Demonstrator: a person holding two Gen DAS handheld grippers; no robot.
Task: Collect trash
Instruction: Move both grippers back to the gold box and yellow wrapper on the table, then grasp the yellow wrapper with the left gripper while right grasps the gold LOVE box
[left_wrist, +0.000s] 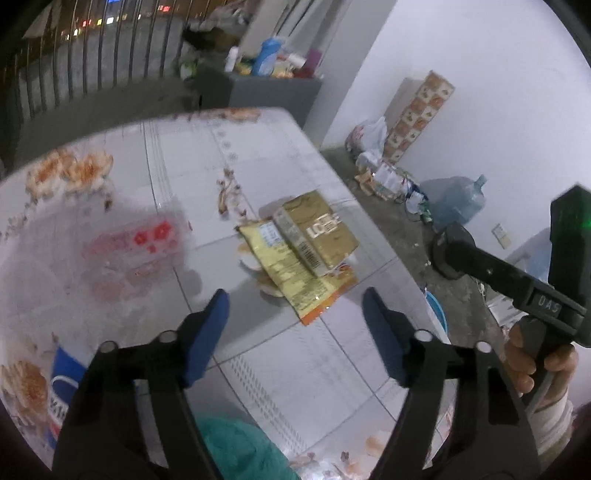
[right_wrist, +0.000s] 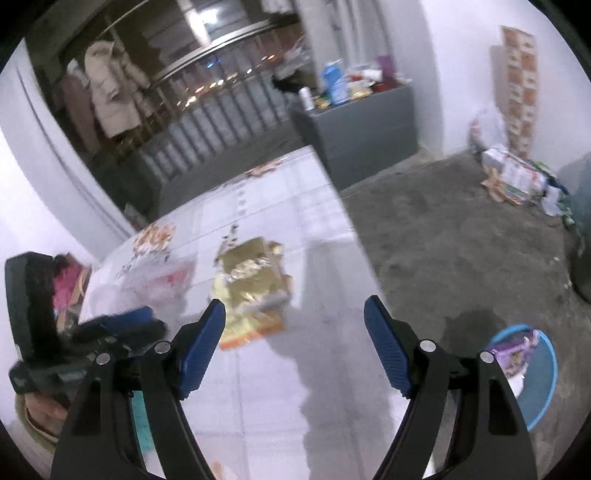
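Observation:
A pile of gold snack wrappers (left_wrist: 303, 251) lies on the flower-patterned table (left_wrist: 155, 177), near its right edge. My left gripper (left_wrist: 295, 306) is open and empty, just short of the pile. My right gripper (right_wrist: 294, 317) is open and empty above the table, with the same wrappers (right_wrist: 251, 284) ahead and to the left. A clear wrapper with red marks (left_wrist: 136, 247) lies left of the pile. A blue basin (right_wrist: 535, 373) with a purple wrapper in it stands on the floor to the right. The right gripper's body (left_wrist: 517, 280) shows at the right of the left wrist view.
A blue-and-white packet (left_wrist: 62, 384) and teal cloth (left_wrist: 240, 443) lie at the table's near edge. A grey cabinet (right_wrist: 362, 122) with bottles stands behind. Bags and boxes (right_wrist: 517, 177) and a water jug (left_wrist: 454, 199) sit by the wall on the concrete floor.

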